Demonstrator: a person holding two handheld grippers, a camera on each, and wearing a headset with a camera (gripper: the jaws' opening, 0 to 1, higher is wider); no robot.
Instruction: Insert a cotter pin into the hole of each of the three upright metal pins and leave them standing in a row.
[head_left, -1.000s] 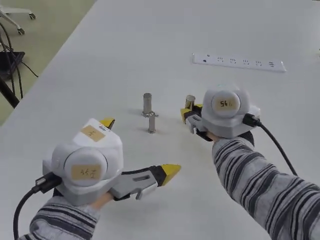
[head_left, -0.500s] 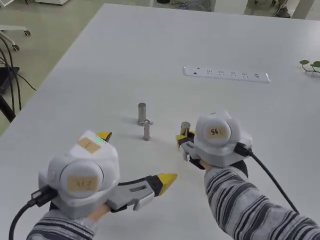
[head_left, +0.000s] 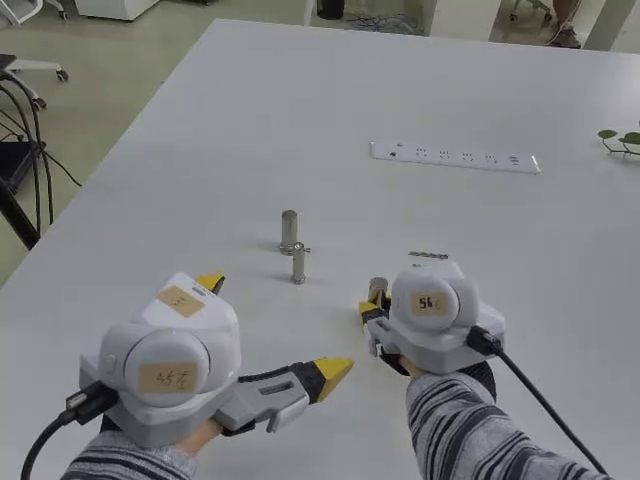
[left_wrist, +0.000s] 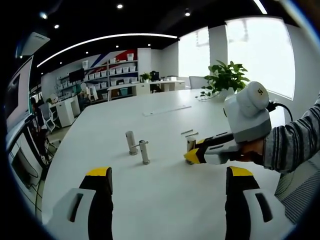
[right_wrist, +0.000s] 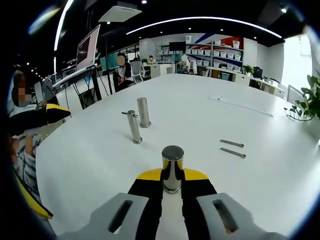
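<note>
Two upright metal pins stand mid-table, the far pin (head_left: 289, 230) (right_wrist: 143, 112) bare and the near pin (head_left: 298, 263) (right_wrist: 133, 126) with a thin cross piece through its top. My right gripper (head_left: 372, 308) (right_wrist: 172, 177) is shut on a third metal pin (head_left: 377, 291) (right_wrist: 172, 167), held upright between its yellow fingertips, to the right of and nearer than the other two. Two loose cotter pins (head_left: 428, 256) (right_wrist: 232, 147) lie just beyond it. My left gripper (head_left: 272, 327) (left_wrist: 167, 175) is open at the front left, holding nothing. In the left gripper view the right gripper (left_wrist: 192, 156) comes in from the right.
A white power strip (head_left: 455, 158) lies across the far side of the white table (head_left: 200, 150). Plant leaves (head_left: 620, 135) reach in at the far right edge. The table's left edge (head_left: 90, 190) drops to the floor, with shelves and desks beyond.
The right gripper has drawn its metal pin toward me, from level with the far pin to nearer than both. The left gripper has stayed open in about the same place.
</note>
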